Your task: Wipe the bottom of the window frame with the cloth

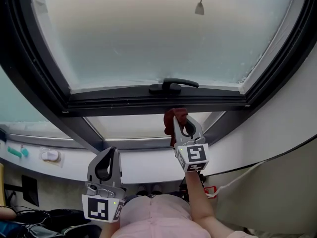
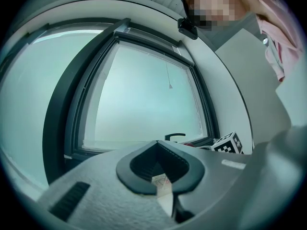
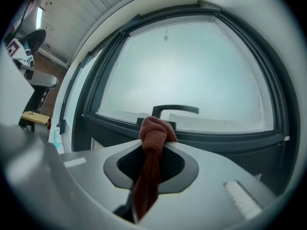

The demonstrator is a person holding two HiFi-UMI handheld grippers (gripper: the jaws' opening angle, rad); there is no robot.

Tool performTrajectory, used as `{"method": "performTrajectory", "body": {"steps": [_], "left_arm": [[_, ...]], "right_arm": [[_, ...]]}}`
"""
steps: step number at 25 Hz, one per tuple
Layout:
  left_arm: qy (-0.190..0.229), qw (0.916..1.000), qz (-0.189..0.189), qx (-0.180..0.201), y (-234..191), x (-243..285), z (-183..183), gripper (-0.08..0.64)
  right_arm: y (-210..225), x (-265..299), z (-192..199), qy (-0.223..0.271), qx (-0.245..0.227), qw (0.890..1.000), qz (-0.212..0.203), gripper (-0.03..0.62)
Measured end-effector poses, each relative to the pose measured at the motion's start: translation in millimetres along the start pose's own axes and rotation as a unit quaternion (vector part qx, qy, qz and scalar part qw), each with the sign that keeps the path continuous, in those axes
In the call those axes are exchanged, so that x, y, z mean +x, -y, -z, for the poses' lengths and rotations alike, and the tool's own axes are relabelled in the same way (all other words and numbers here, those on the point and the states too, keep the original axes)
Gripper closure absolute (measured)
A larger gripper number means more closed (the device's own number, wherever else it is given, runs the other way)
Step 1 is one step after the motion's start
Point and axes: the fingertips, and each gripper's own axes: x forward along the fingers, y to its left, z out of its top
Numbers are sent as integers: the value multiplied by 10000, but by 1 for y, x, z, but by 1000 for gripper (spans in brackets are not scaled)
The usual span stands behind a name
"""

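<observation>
My right gripper is shut on a bunched reddish-brown cloth, which pokes out past its fingertips. The cloth sits just under the dark bottom bar of the window frame, below the black handle; I cannot tell whether it touches. In the right gripper view the cloth hangs down through the right gripper, with the frame bar behind it. My left gripper hangs lower and to the left, shut and holding nothing. The left gripper points at the frosted pane.
A pull-cord weight hangs in front of the frosted glass. Below the window runs a white ledge with a teal item and a white fitting at its left. A black cable runs along the right wall.
</observation>
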Motion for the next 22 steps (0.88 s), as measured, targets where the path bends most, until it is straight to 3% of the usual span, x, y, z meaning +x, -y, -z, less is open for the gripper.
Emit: {"method": "performTrajectory", "body": {"steps": [5, 11, 22], "left_arm": [[-75, 9998, -188, -14, -19, -9, 3, 565], [-143, 9995, -271, -17, -33, -8, 7, 565], [-122, 9999, 5, -36, -24, 14, 12, 565]], "right_arm": [[-25, 28, 26, -304, -88, 9992, -234, 526], [-23, 56, 31, -362, -205, 9991, -121, 526], [-24, 59, 31, -213, -392, 9988, -194, 528]]}}
